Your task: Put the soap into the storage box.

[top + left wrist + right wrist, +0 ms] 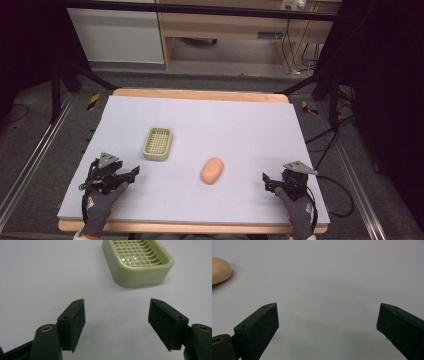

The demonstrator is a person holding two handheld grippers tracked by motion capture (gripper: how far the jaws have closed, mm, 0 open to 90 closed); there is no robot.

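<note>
A peach-coloured oval soap lies near the middle of the pale mat; its end shows at the left edge of the right gripper view as the soap. A pale green soap dish with a grid insert sits left of it; in the left gripper view the dish lies ahead and a little right of the jaws. My left gripper rests at the front left, open and empty, the left gripper showing bare mat between its pads. My right gripper is at the front right, open, and the right gripper holds nothing.
The mat covers a wooden table. Cables trail from both grippers off the table's sides. A metal frame and furniture stand beyond the far edge.
</note>
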